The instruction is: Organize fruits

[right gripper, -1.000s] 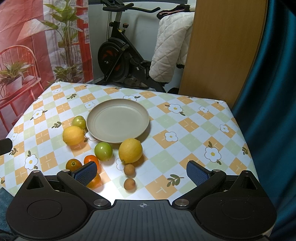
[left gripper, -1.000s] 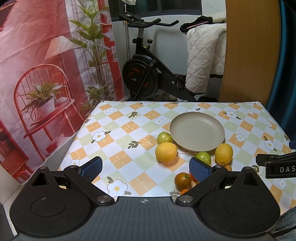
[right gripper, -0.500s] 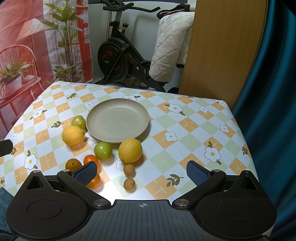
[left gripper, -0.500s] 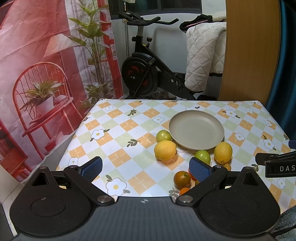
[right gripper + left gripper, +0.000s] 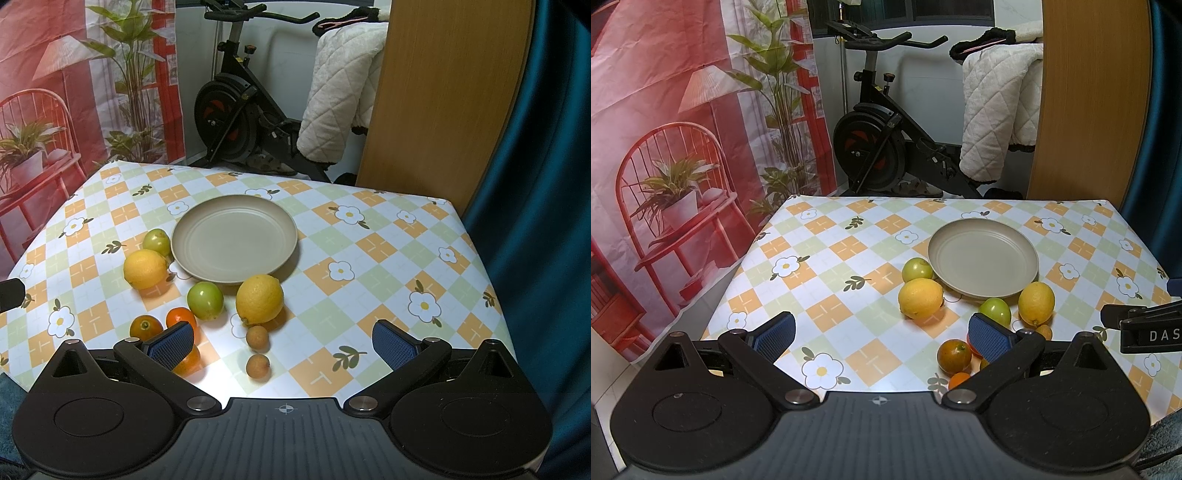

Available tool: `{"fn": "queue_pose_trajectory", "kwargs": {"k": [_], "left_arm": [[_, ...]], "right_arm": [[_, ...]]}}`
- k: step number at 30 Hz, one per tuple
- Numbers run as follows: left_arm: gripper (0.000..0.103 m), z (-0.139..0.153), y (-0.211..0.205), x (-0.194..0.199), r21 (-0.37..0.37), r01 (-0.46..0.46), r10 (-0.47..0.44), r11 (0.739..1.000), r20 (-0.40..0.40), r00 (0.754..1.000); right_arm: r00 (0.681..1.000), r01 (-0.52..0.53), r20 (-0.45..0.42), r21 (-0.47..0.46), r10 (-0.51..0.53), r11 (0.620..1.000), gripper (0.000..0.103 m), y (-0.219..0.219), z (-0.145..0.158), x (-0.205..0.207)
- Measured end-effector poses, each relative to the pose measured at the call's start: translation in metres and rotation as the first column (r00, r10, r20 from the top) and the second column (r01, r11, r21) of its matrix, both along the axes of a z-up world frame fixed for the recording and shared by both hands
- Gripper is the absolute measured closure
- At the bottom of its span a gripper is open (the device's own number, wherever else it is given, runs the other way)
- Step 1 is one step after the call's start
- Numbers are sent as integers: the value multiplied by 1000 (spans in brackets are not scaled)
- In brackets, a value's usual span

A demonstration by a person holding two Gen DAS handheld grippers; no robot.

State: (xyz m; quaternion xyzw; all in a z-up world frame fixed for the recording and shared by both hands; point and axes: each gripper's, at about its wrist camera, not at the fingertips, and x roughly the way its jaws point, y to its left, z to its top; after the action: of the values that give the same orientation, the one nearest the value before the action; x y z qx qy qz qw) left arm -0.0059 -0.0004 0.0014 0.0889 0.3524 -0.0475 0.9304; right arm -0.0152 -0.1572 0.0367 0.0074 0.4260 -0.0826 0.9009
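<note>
Around the near rim of the round beige plate [image 5: 234, 238] the fruits lie on the checked floral tablecloth [image 5: 373, 258], none on the plate yet. Seen from the right gripper [image 5: 282, 345] (jaws wide apart, holding nothing), the larger yellow lemon [image 5: 259, 299] sits at twelve o'clock, nearer than to the left gripper [image 5: 881, 338], equally wide and unladen, whose closest fruit is the dark orange tomato [image 5: 954, 356] at two o'clock.

Home, lived-in room. Black exercise bike [image 5: 882, 147] parked behind worktop; white quilted blanket [image 5: 997, 110] draped nearby. Worktop [image 5: 369, 266] under checked flower-print oilcloth. Red printed backdrop cloth with chair, lamp and plants [image 5: 683, 129] along one side. Dark teal curtain [image 5: 535, 147], upright wooden panel [image 5: 436, 92] opposite.
</note>
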Motion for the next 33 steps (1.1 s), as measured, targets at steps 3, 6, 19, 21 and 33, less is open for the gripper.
{"fn": "queue_pose_trajectory", "kwargs": {"k": [3,6,19,21,33], "left_arm": [[1,-1,0,0,-1,1,-1,1000,-2,1000],[1,-2,-1,-1,-1,3,-3,1000,-4,1000],[1,-3,1,2,1,-1,1,1000,0,1000],[1,-1,4,6,6,-5,5,1000,11,1000],[1,11,15,27,-85,50,-36,995,159,987]], "right_arm": [[1000,0,0,1,0,1000,0,0,0,0],[1000,-2,0,0,2,1000,0,-4,3,0],[1000,0,4,1,0,1000,0,-6,5,0],[1000,-3,25,25,2,1000,0,-6,4,-1],[970,-108,222,48,95,993,0,-28,16,19]]}}
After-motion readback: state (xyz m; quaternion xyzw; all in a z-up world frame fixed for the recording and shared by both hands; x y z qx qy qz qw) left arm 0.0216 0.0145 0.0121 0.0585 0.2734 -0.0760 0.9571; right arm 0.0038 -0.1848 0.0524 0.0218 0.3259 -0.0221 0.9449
